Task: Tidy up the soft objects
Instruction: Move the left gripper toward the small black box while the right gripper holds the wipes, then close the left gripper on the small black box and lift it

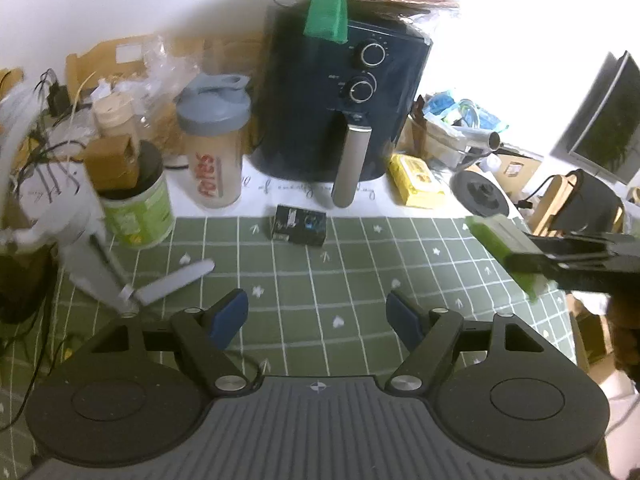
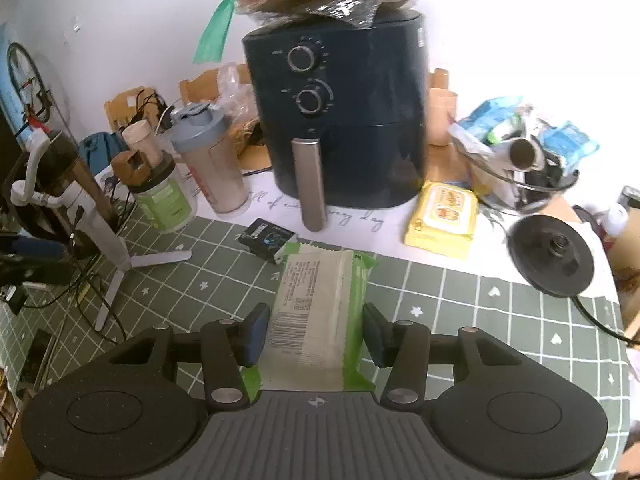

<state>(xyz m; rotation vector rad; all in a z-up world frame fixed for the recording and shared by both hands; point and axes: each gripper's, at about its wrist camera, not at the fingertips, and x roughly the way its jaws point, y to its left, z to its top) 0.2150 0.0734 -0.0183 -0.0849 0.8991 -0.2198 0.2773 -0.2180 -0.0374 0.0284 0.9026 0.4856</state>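
My right gripper (image 2: pixel 314 332) is shut on a soft green and white wipes pack (image 2: pixel 320 312), held above the green checked cloth. The same pack (image 1: pixel 496 242) shows in the left wrist view at the right, gripped by the right gripper (image 1: pixel 532 264). My left gripper (image 1: pixel 318 316) is open and empty above the cloth. A yellow wipes pack (image 2: pixel 444 218) lies on the white mat right of the air fryer; it also shows in the left wrist view (image 1: pixel 416 180).
A dark blue air fryer (image 2: pixel 344 120) stands at the back with bagged items on top. A small black box (image 2: pixel 268 240), shaker bottle (image 2: pixel 212 164), green tub (image 2: pixel 164 196), white stand (image 2: pixel 108 240), black kettle base (image 2: pixel 552 256) and a cluttered wire basket (image 2: pixel 520 160) surround it.
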